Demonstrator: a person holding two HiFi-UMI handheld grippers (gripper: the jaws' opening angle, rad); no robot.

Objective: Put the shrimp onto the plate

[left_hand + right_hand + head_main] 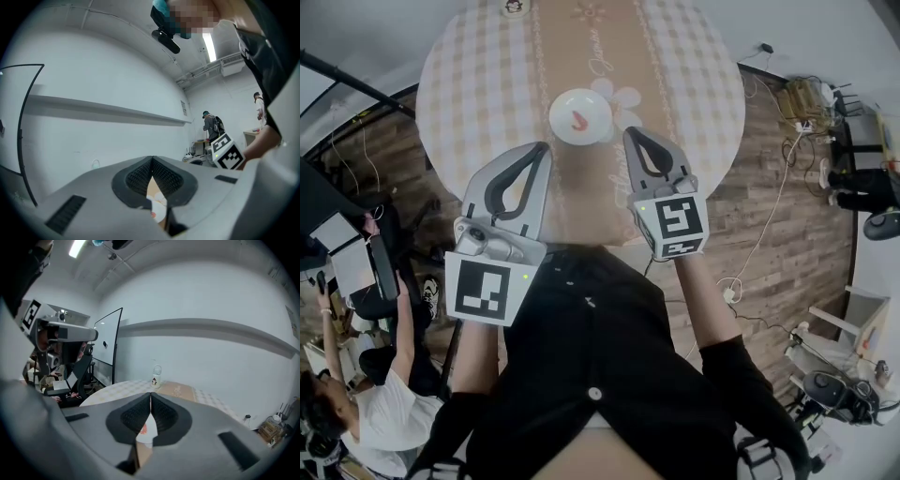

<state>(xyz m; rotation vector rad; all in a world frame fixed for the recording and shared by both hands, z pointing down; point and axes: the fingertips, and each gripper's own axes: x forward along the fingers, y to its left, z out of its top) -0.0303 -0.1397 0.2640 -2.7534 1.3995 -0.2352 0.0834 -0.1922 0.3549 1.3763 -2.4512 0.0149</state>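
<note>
A white plate (601, 104) sits near the middle of the round checked table (478, 75), and an orange-red shrimp (578, 119) lies on it. My left gripper (542, 147) hangs just left of and below the plate, jaws shut and empty. To the plate's right my right gripper (630, 133) is also shut, holding nothing. In the left gripper view, the closed left gripper (152, 160) leaves a slit showing the plate (160, 212). In the right gripper view, the shrimp (143, 428) and plate (149, 437) show below the shut right gripper (150, 395).
A small bottle (515, 7) stands at the table's far edge, also the bottle (156, 375) in the right gripper view. A seated person (356, 412) and a desk with a laptop (347, 248) are at the left. Cables (769, 216) cross the wood floor at the right.
</note>
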